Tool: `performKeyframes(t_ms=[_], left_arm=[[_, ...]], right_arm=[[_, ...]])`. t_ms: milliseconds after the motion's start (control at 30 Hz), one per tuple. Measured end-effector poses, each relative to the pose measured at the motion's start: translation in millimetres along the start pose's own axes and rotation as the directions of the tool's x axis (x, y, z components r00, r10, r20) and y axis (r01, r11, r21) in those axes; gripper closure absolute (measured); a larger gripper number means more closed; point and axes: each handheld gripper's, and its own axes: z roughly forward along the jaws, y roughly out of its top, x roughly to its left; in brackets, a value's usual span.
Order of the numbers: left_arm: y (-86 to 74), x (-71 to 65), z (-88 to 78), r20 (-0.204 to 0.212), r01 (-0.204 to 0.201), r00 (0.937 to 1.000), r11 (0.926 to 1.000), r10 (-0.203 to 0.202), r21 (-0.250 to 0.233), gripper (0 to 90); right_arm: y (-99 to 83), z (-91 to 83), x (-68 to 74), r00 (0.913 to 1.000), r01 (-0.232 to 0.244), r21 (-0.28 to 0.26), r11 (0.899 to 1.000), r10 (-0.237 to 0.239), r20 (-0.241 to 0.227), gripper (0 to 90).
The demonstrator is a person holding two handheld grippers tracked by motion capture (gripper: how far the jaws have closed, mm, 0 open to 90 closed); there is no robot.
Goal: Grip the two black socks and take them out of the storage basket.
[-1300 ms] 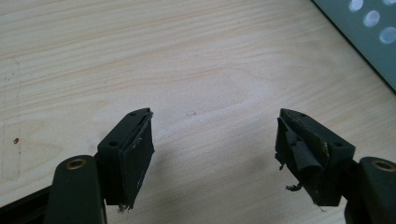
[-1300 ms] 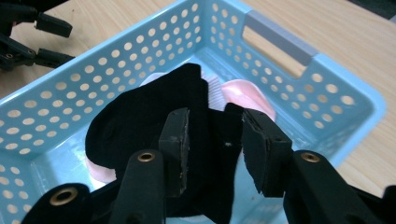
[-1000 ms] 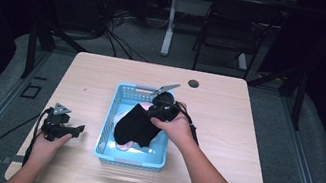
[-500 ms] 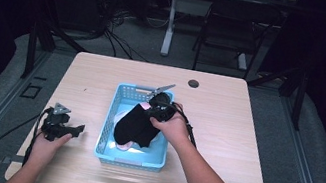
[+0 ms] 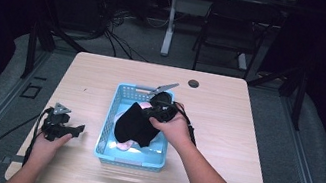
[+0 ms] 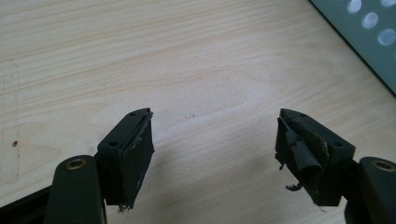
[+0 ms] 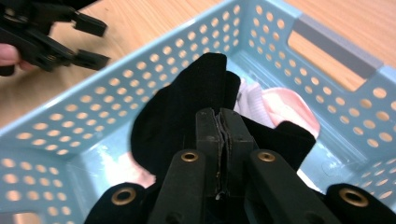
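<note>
A light blue perforated basket [image 5: 104, 132] sits at the table's middle. Over it hangs a black cloth [image 5: 132, 122], and my right gripper [image 5: 149, 112] is shut on the cloth's upper edge. In the right gripper view the jaws [image 7: 222, 121] press together on the black cloth [image 7: 177, 107], with a pink and white cloth [image 7: 285, 105] lying underneath in the basket [image 7: 116, 98]. My left gripper [image 5: 79, 130] rests on the table left of the basket, open and holding nothing. Its jaws [image 6: 215, 140] stand wide apart over bare wood, the basket's corner [image 6: 369, 37] at the upper right.
The wooden table [image 5: 244, 136] has a round black grommet [image 5: 194, 83] near its far edge. A dark chair [image 5: 233, 28] and floor cables lie beyond the table. The left gripper [image 7: 103, 43] appears past the basket wall in the right gripper view.
My right gripper has shifted slightly left over the basket with the black cloth still in it. The left gripper has stayed where it was.
</note>
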Motion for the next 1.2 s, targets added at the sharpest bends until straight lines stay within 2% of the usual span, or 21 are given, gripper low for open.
performKeyframes(t_ms=[200, 333, 400, 433, 500, 567, 1000, 1200], left_arm=[[-0.1, -0.3, 0.4, 0.001, -0.003, 1.0, 1.0, 0.003, -0.001, 27.6], [-0.1, -0.1, -0.1, 0.001, -0.001, 1.0, 1.0, 0.001, 0.001, 27.7], [-0.2, -0.1, 0.0, 0.001, -0.001, 1.0, 1.0, 0.001, 0.002, 27.7], [-0.1, 0.0, 0.1, 0.003, -0.002, 1.0, 1.0, 0.002, 0.004, 27.7], [-0.2, 0.0, 0.3, 0.0, -0.005, 1.0, 1.0, 0.005, 0.0, 27.6], [-0.1, -0.1, 0.0, 0.001, -0.001, 1.0, 1.0, 0.001, 0.002, 27.6], [-0.4, 0.1, 0.0, 0.002, 0.002, 1.0, 1.0, -0.002, 0.006, 27.6], [-0.6, 0.6, -0.1, 0.001, 0.002, 1.0, 1.0, -0.002, 0.007, 27.6]], right_arm=[[10.6, -20.1, 10.0, 0.9996, 0.03, -0.027, 0.999, -0.03, 0.0, 87.6], [22.6, -42.9, 16.0, 0.9985, 0.055, -0.062, 0.997, -0.054, 0.013, 87.6], [25.1, -48.1, 17.1, 0.9982, 0.059, -0.077, 0.995, -0.058, 0.014, 87.6], [30.0, -58.2, 19.1, 0.9975, 0.069, -0.089, 0.994, -0.067, 0.022, 87.6], [31.4, -61.8, 19.7, 0.9973, 0.071, -0.096, 0.993, -0.069, 0.024, 87.6], [36.1, -74.7, 20.3, 0.9973, 0.07, -0.119, 0.99, -0.068, 0.028, 87.6], [38.3, -97.3, 17.4, 0.9971, 0.068, -0.143, 0.987, -0.062, 0.045, 87.6], [30.5, -115.2, 8.7, 0.9971, 0.054, -0.159, 0.986, -0.044, 0.062, 87.7]])
